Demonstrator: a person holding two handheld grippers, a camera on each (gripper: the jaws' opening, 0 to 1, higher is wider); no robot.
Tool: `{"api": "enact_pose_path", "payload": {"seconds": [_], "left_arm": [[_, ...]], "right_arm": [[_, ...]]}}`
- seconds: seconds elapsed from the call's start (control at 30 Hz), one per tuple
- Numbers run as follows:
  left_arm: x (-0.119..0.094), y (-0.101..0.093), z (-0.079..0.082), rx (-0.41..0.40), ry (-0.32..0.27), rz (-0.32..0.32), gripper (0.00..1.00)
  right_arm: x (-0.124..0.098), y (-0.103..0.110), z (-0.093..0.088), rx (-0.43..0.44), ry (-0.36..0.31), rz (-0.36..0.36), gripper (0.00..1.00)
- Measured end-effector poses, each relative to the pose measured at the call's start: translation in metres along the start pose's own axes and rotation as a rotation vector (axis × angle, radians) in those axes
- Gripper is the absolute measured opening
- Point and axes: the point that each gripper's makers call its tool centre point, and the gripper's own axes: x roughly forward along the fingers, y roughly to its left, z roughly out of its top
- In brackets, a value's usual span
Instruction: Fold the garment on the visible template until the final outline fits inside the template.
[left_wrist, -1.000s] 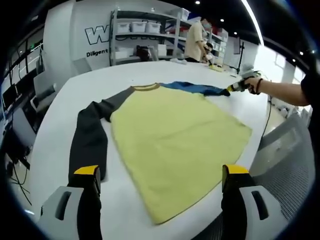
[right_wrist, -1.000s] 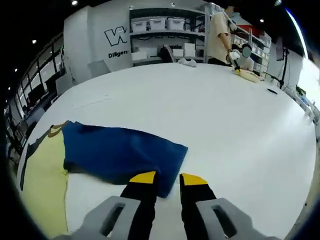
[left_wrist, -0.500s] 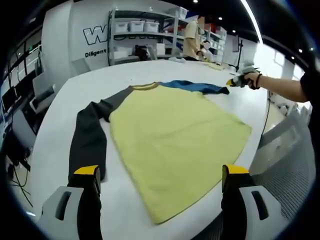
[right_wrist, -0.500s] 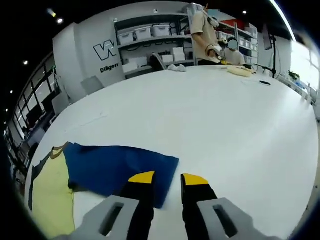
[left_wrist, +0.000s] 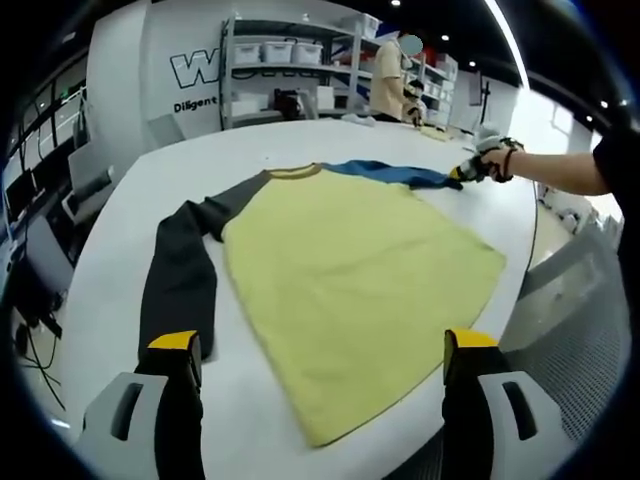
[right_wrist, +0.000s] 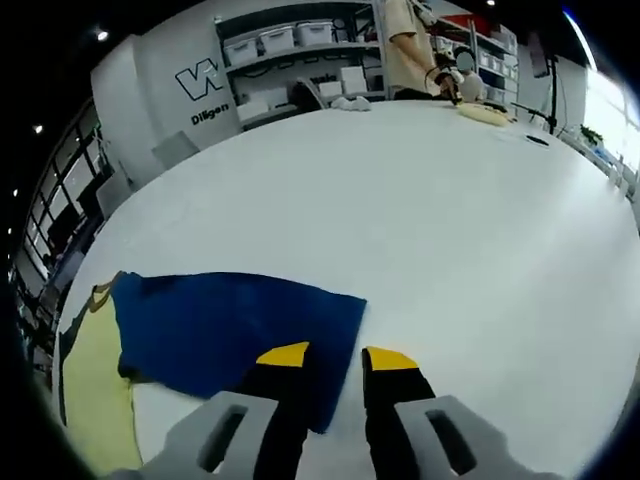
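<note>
Yellow-tipped jaws of my left gripper (left_wrist: 320, 345) are standing wide apart, hovering over the near hem of the garment (left_wrist: 350, 270), which is lying flat on the white bench (left_wrist: 110, 250). My right gripper (right_wrist: 335, 357) is sitting with jaws nearly together at the edge of the blue sleeve (right_wrist: 230, 325); I cannot tell whether they are pinching cloth. Across the bench, a person (left_wrist: 388, 75) is standing by the shelves (left_wrist: 280, 70).

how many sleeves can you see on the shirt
2: a dark grey sleeve lying beside the yellow body, and a blue sleeve spread on the table, its end at the right gripper.
</note>
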Motion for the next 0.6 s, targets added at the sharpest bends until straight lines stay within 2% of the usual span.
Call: {"api": "enact_pose_path", "payload": {"seconds": [0.07,0.17,0.3,0.43,0.6], "left_arm": [[0.001,0.0,-0.001,-0.001,0.006,0.0,0.96],[0.001,0.001,-0.002,-0.002,0.01,0.002,0.96],[0.001,0.001,-0.002,-0.004,0.008,0.002,0.95],[0.001,0.001,-0.003,-0.005,0.012,0.002,0.95],[0.002,0.001,-0.004,-0.004,0.016,0.003,0.95]], "right_arm": [[0.0,0.004,0.0,0.001,-0.002,0.003,0.09],[0.005,-0.001,0.002,-0.094,0.014,-0.034,0.0],[0.002,0.003,0.003,-0.118,0.004,-0.029,0.0],[0.002,-0.004,0.021,-0.166,-0.055,-0.063,0.0],[0.001,-0.013,0.036,-0.2,-0.07,-0.078,0.0]]}}
